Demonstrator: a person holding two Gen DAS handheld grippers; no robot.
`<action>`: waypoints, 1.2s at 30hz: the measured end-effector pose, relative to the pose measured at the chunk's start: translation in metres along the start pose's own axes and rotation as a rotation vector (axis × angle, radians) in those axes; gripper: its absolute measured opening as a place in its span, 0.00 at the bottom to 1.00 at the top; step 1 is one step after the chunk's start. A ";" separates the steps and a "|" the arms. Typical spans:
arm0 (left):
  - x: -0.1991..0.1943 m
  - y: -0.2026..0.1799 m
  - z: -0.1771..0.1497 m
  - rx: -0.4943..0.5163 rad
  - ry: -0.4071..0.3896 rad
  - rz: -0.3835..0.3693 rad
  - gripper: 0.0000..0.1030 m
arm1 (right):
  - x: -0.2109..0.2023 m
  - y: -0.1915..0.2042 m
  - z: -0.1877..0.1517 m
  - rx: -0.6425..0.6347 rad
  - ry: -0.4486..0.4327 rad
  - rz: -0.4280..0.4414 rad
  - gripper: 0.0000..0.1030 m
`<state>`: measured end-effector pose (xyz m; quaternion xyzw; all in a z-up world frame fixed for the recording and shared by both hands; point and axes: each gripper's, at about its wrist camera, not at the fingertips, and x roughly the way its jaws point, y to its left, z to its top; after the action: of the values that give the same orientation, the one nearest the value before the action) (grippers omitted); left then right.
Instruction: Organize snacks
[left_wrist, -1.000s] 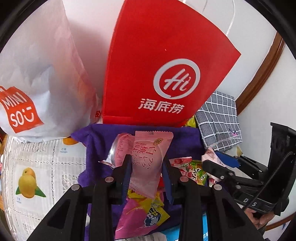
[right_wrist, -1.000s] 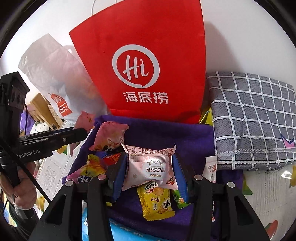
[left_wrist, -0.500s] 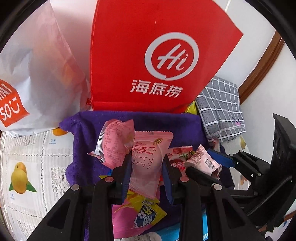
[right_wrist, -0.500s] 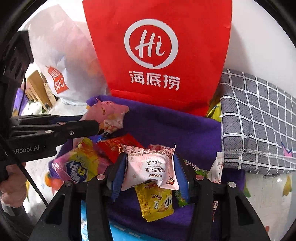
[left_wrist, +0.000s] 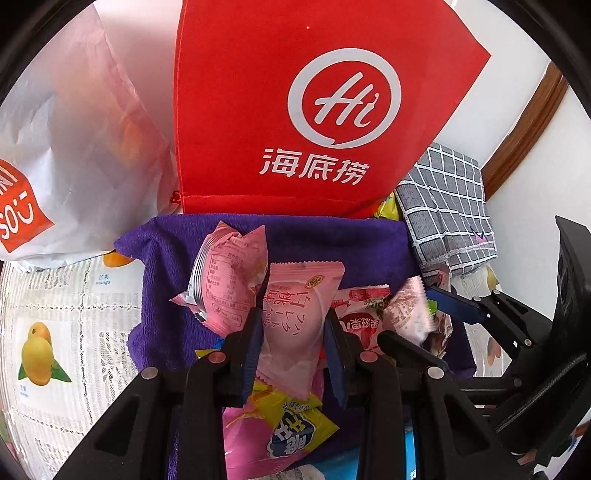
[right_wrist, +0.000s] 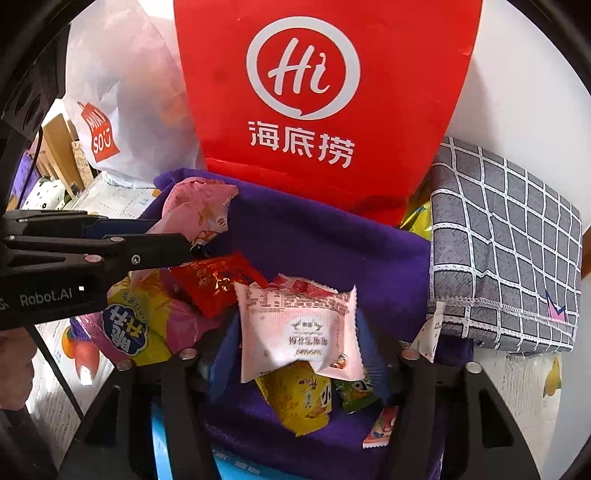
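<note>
Snacks — small sealed foil and film packets, piled on the purple towel (left_wrist: 177, 266) that lies at the foot of the red bag (left_wrist: 295, 110); that bag is the landmark here.

Left gripper (left_wrist: 291, 332): jaws clenched on the pink peach packet (left_wrist: 295, 317), pinched across its middle, packet upright just in front of the red bag. Another pink packet (left_wrist: 225, 273) leans against it on the left, touching.

Right gripper (right_wrist: 295, 343): jaws opening, with the pale pink cake packet (right_wrist: 295, 325) between them. Blue pads look just clear of its side seams, so I read it as let go or nearly so — packet sits low in front of the red bag, on top of the yellow packet (right_wrist: 303, 398) on the towel.

Also near: white shopping bag (left_wrist: 74, 129) left of the red bag, grey checked cloth (right_wrist: 498, 240) right of it, fruit-print cover on the counter (left_wrist: 48, 332).

Handling, my judgement:
- light, puffed with air, soft contents; hard squeeze could crush a cake or pop a seal
- film is slick, crimped ends are stiffer; grip across the body mid-length, or on the crimp for flat ones
- loose pile, so neighbours shift or lift along when 1 is pulled; the leaning packet may topple when the peach one moves
</note>
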<state>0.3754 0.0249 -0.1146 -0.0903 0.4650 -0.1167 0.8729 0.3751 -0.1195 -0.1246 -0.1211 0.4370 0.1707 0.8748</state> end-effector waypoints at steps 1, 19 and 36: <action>-0.001 0.000 0.000 0.001 0.000 -0.004 0.30 | -0.001 -0.002 0.000 0.010 0.001 0.005 0.61; -0.038 -0.020 -0.002 0.035 -0.037 -0.005 0.59 | -0.053 -0.005 0.002 0.078 -0.075 -0.045 0.72; -0.151 -0.067 -0.079 0.103 -0.183 0.034 0.82 | -0.175 0.013 -0.074 0.202 -0.160 -0.117 0.83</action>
<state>0.2203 0.0001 -0.0205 -0.0479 0.3781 -0.1168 0.9171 0.2181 -0.1681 -0.0280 -0.0439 0.3728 0.0835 0.9231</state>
